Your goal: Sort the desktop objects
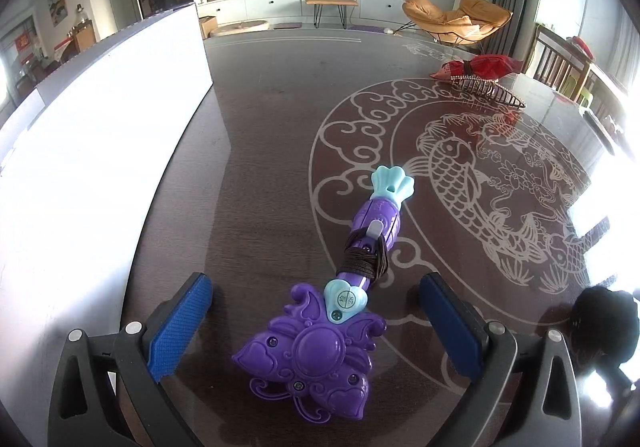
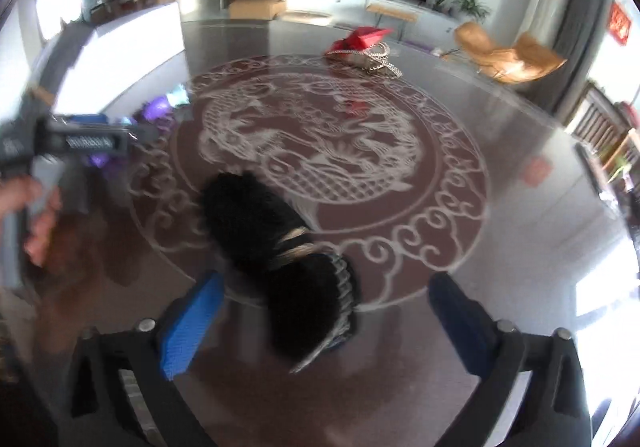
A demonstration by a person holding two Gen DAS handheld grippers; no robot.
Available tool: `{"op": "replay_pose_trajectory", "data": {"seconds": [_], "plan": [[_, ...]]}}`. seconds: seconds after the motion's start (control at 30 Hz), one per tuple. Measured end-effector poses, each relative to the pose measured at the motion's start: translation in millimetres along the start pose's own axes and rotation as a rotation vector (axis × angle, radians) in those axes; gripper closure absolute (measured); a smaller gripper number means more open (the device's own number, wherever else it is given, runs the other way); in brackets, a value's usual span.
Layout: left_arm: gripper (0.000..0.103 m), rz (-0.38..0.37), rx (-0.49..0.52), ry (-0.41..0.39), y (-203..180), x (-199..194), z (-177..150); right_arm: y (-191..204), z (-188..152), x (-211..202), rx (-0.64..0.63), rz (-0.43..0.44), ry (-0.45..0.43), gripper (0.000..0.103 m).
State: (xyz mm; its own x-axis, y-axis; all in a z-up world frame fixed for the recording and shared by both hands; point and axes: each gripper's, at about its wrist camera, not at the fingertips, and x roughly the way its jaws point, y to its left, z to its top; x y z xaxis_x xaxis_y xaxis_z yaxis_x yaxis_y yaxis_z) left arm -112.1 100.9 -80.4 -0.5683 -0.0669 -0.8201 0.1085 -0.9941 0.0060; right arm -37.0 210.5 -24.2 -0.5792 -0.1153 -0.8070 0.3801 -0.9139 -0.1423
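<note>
A purple and teal toy wand with dark cord wound round its handle lies on the dark glass table. My left gripper is open, its blue pads on either side of the wand's purple flower head, not touching it. A black furry hair clip lies on the table between the pads of my open right gripper. The clip also shows at the right edge of the left wrist view. The left gripper and hand show at the left of the right wrist view.
A white box stands along the table's left side. A red hair bow and a metal hair comb lie at the far side; they also show in the right wrist view. The table carries a white fish pattern.
</note>
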Motion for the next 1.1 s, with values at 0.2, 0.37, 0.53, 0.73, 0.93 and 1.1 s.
{"op": "replay_pose_trajectory", "data": {"seconds": [0.2,0.37,0.53,0.73,0.93,1.1], "plan": [[0.000,0.000,0.001,0.000,-1,1,0,-33,5,11,0.153,0.064,0.006,0.000],[0.000,0.000,0.000,-0.001,-1,1,0,-32,5,7,0.152,0.053,0.007,0.000],[0.000,0.000,0.000,-0.001,-1,1,0,-32,5,7,0.152,0.053,0.007,0.000],[0.000,0.000,0.000,-0.001,-1,1,0,-32,4,7,0.152,0.053,0.006,0.000],[0.000,-0.001,-0.001,-0.001,-1,1,-1,-32,4,7,0.151,0.052,0.006,0.000],[0.000,-0.001,-0.001,-0.001,0,1,-1,-32,3,7,0.152,0.052,0.006,0.000]]}}
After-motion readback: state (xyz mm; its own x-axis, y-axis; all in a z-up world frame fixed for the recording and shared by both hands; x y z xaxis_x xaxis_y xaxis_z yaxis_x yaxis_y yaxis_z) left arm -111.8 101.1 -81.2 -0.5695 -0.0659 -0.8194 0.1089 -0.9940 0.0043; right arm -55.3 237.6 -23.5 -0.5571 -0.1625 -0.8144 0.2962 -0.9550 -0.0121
